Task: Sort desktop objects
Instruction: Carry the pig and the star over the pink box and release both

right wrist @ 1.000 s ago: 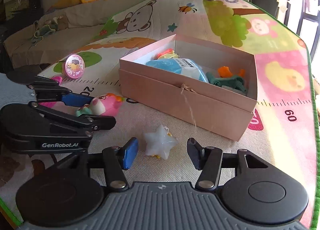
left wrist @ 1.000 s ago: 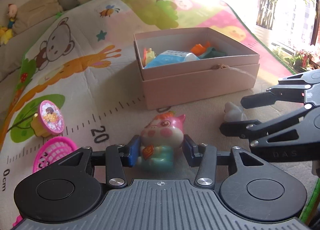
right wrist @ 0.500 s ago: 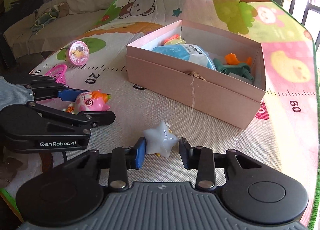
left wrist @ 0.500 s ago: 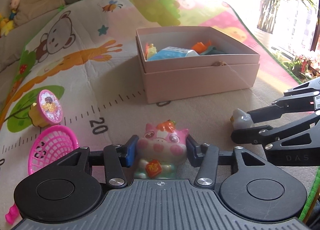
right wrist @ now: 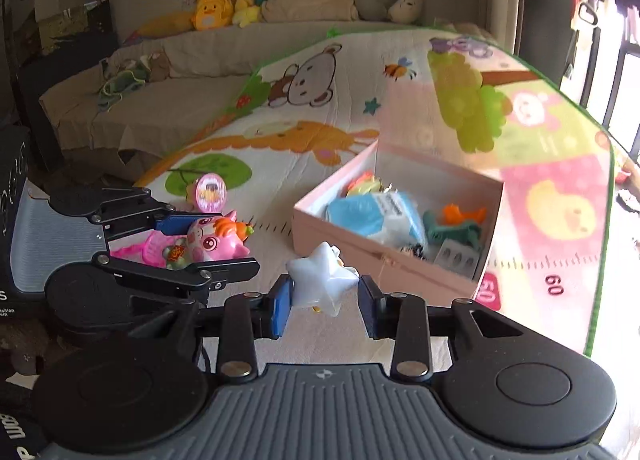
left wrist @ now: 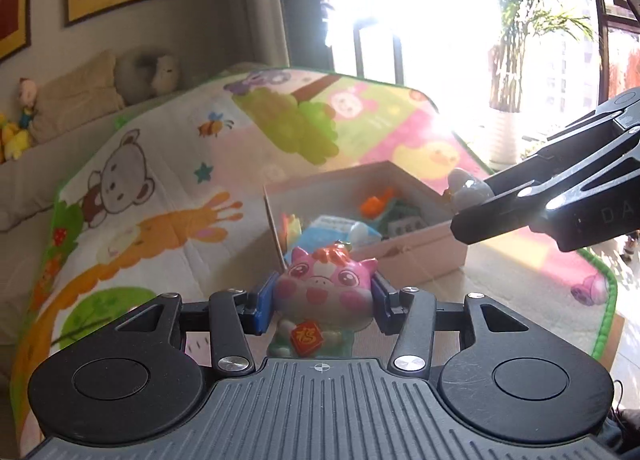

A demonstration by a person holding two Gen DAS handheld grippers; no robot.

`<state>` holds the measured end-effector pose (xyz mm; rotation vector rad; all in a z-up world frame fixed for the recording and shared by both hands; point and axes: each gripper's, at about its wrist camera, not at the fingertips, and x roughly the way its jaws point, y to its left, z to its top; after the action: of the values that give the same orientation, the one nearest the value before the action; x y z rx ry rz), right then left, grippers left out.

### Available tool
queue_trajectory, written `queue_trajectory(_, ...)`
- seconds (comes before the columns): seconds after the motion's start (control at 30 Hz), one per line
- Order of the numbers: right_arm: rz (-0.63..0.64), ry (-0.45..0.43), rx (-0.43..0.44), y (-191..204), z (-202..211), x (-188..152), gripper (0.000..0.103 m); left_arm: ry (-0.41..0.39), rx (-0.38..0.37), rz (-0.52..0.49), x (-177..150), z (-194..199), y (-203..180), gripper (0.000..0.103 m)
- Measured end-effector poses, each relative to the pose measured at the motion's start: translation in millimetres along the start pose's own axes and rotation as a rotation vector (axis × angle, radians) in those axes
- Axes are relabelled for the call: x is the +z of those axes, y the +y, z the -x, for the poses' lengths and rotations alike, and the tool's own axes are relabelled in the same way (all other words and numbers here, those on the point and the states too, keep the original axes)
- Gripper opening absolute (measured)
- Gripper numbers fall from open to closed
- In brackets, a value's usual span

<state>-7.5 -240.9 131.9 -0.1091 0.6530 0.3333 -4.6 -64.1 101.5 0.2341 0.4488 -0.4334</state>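
- Both claws had gone up since the earlier frame, and each toy had left the play mat (right wrist: pixel 320 140) with its claw.
- The left claw (left wrist: pixel 322 302) pinched the pink pig toy (left wrist: pixel 324 292) by its cheeks, up in the air, near the pink box (left wrist: pixel 420 252).
- The right claw (right wrist: pixel 322 302) had just been closing. It pinched the white star toy (right wrist: pixel 324 284) by its sides, up in the air, just near the box.
- The box lay open on the mat with a blue packet (right wrist: pixel 372 216) and an orange toy (right wrist: pixel 464 216) inside.
- A round pink toy (right wrist: pixel 210 192) stayed on the mat, far left.
- The pig looked shiny and hard, so it might slip. Its wide cheeks were a good place to hold.
- The star looked light and smooth, and its points could twist out of the grip.
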Motion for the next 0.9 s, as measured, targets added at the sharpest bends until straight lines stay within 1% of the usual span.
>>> queue_trajectory(0.07,0.003,-0.063,-0.027,-10.8,12.3,22.9,0.035,-0.030,0.014,0.011,20.5,-6.7,3.4,0.052)
queue_trajectory(0.2,0.008,-0.152,-0.104,-33.0,18.4,56.8,0.035,-0.038,-0.005,0.039,51.2,-33.0,4.8,0.052)
queue_trajectory(0.3,-0.010,-0.170,-0.141,-51.7,9.1,74.8,0.035,-0.012,-0.006,0.042,69.1,-68.5,-0.6,0.052)
queue_trajectory(0.4,-0.040,-0.170,-0.166,-69.3,-3.5,87.0,0.035,0.010,-0.056,0.084,76.7,-102.5,-4.9,0.055)
queue_trajectory(0.43,-0.049,-0.169,-0.170,-74.6,-7.8,89.5,0.035,0.024,-0.072,0.100,76.9,-113.5,-5.1,0.058)
queue_trajectory(0.47,-0.056,-0.167,-0.174,-78.4,-12.0,91.5,0.035,0.037,-0.076,0.113,75.2,-121.2,-3.9,0.066)
queue_trajectory(0.5,-0.068,-0.160,-0.181,-83.5,-18.3,93.5,0.035,0.045,-0.073,0.125,71.5,-124.4,-1.7,0.071)
queue_trajectory(0.53,-0.080,-0.151,-0.186,-88.3,-24.3,95.0,0.035,0.049,-0.069,0.131,65.1,-122.5,2.1,0.079)
queue_trajectory(0.57,-0.093,-0.143,-0.188,-92.5,-28.6,96.0,0.035,0.052,-0.060,0.133,57.2,-117.5,6.1,0.083)
queue_trajectory(0.6,-0.109,-0.133,-0.186,-97.4,-33.7,95.8,0.035,0.054,-0.053,0.130,51.0,-112.3,8.0,0.084)
queue_trajectory(0.67,-0.130,-0.116,-0.180,-106.2,-43.4,96.0,0.035,0.054,-0.029,0.115,33.2,-94.5,11.1,0.089)
queue_trajectory(0.73,-0.157,-0.095,-0.161,-113.9,-55.8,96.7,0.035,0.055,0.002,0.089,15.9,-75.3,9.7,0.092)
queue_trajectory(0.8,-0.189,-0.069,-0.149,-119.3,-72.0,98.6,0.035,0.063,-0.004,0.067,-2.0,-57.4,7.0,0.096)
queue_trajectory(0.87,-0.204,-0.052,-0.136,-123.0,-88.5,101.2,0.035,0.091,-0.020,0.059,-18.6,-43.9,5.2,0.096)
queue_trajectory(0.9,-0.210,-0.037,-0.131,-125.0,-99.4,103.3,0.037,0.107,-0.019,0.059,-28.0,-36.6,5.5,0.096)
